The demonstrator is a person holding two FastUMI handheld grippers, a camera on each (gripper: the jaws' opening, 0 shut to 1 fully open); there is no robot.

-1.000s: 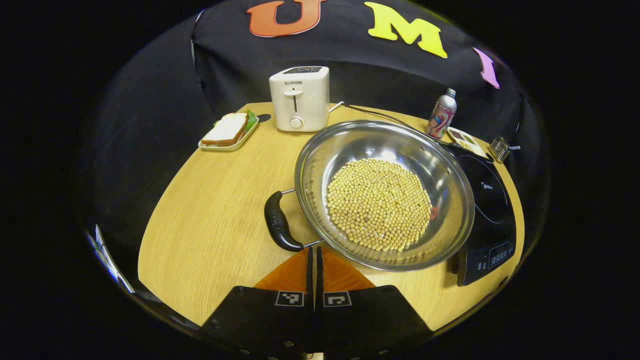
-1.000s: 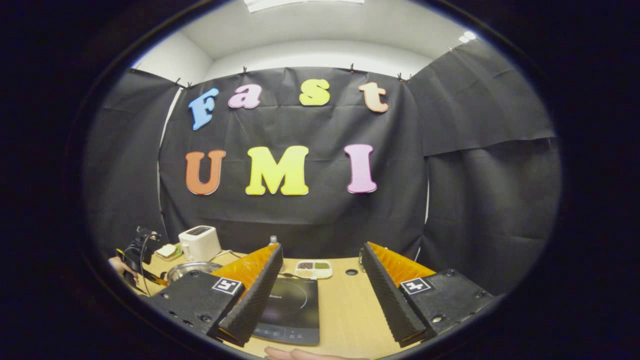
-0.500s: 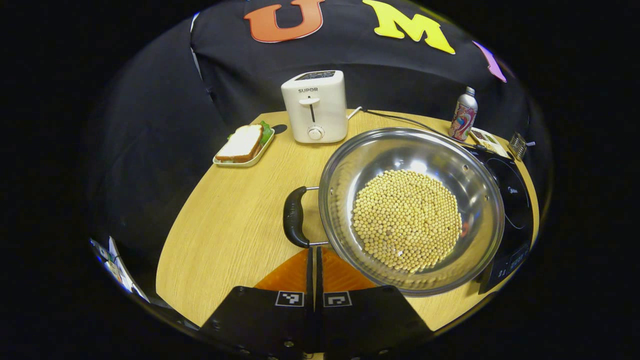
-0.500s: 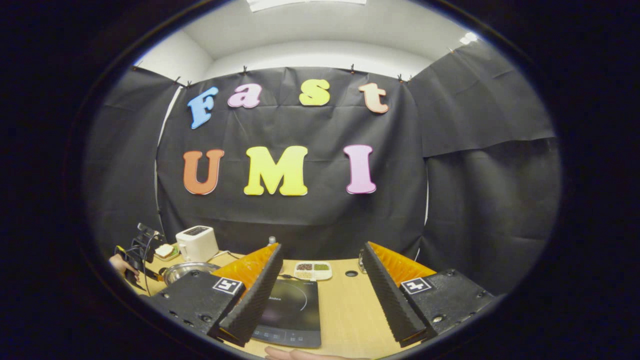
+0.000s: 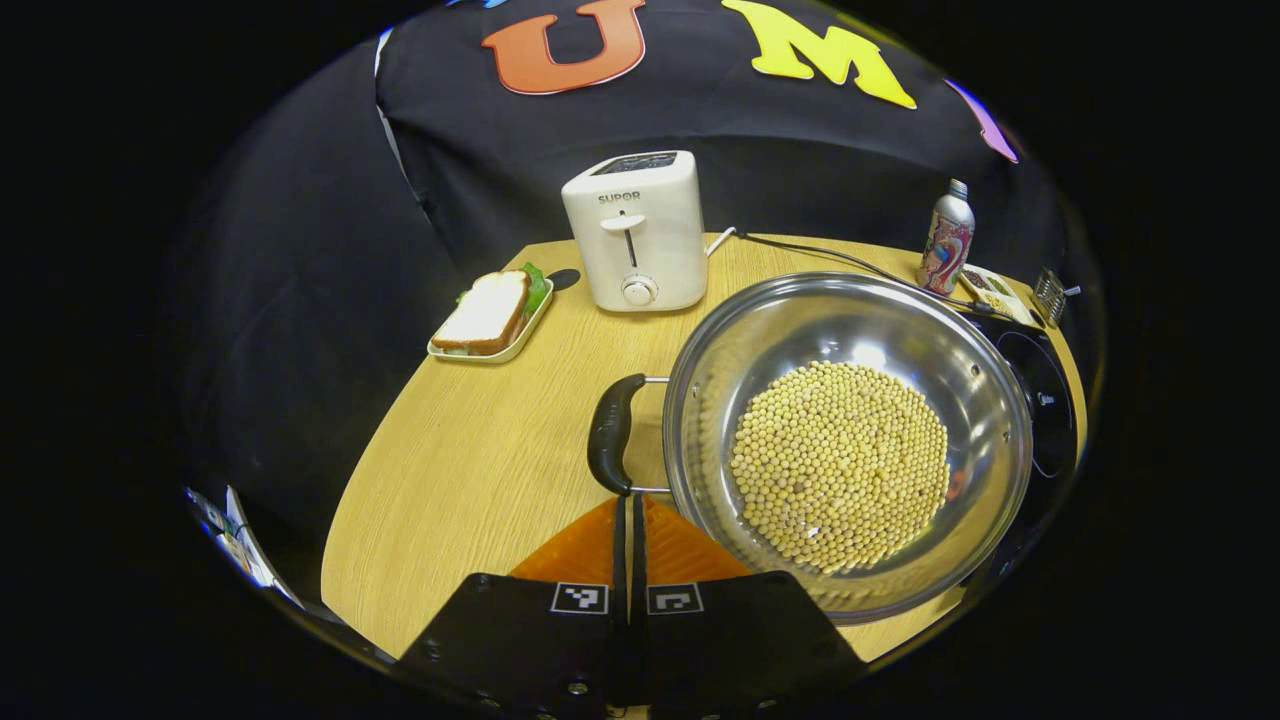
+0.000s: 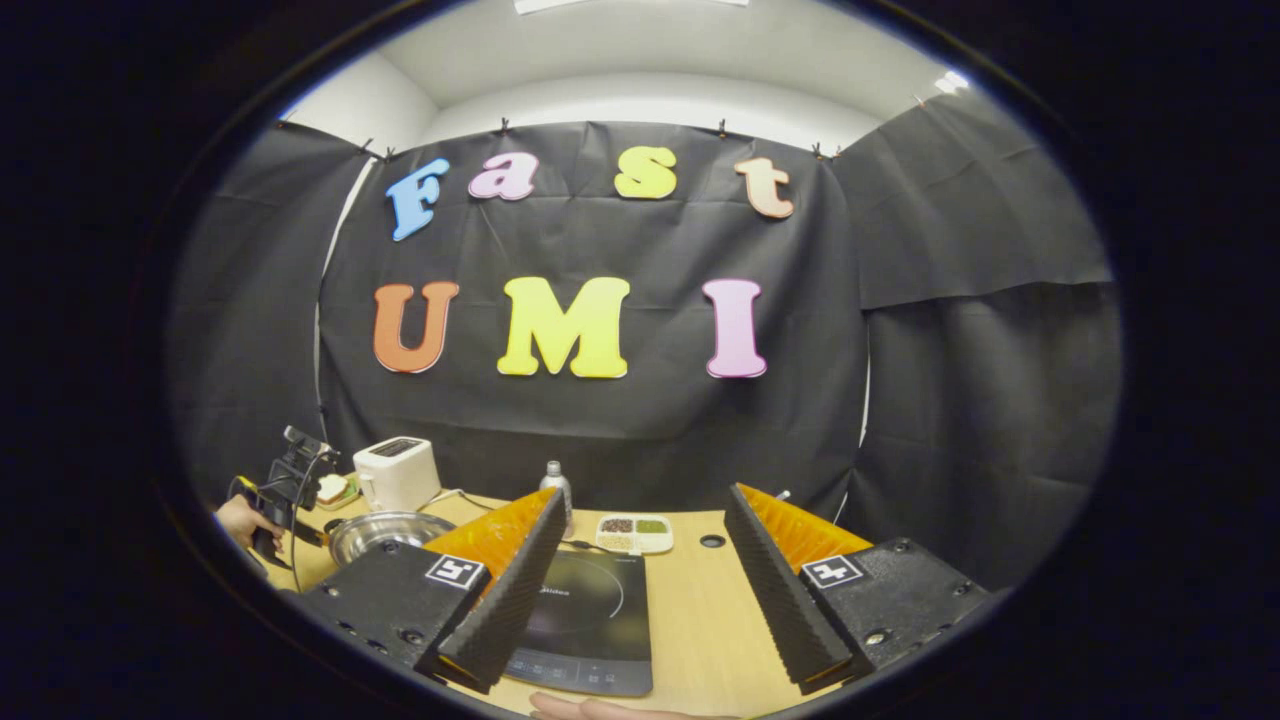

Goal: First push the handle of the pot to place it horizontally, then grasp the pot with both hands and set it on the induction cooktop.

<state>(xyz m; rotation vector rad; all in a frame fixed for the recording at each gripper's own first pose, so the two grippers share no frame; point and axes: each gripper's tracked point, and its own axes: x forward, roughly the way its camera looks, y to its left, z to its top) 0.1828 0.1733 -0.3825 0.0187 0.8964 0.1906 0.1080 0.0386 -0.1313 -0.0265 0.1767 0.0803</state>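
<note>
A wide steel pot [image 5: 850, 300] full of yellow beans sits on the wooden table [image 5: 460, 480], with its black side handle [image 5: 610, 448] pointing toward the left gripper. The left gripper [image 5: 630, 505] is shut, its tips just below the near end of that handle. The black induction cooktop [image 5: 1045, 400] lies right of the pot, partly hidden by the pot's rim. In the right gripper view the right gripper [image 6: 645, 530] is open above the cooktop [image 6: 585, 620], with the pot [image 6: 385, 530] far left and the left gripper [image 6: 290, 480] beside it, held by a hand [image 6: 238, 520].
A white toaster [image 5: 637, 232] stands at the back with its cord running right. A sandwich on a tray [image 5: 490, 318] lies at the back left. A metal bottle [image 5: 945, 240] and a divided snack dish [image 6: 633, 535] stand behind the cooktop. A fingertip [image 6: 590, 708] shows at the table's front edge.
In the left gripper view the pot and its handle have turned, the handle swinging from lower left to nearly upright above the tips. The right gripper's view has dipped slightly.
</note>
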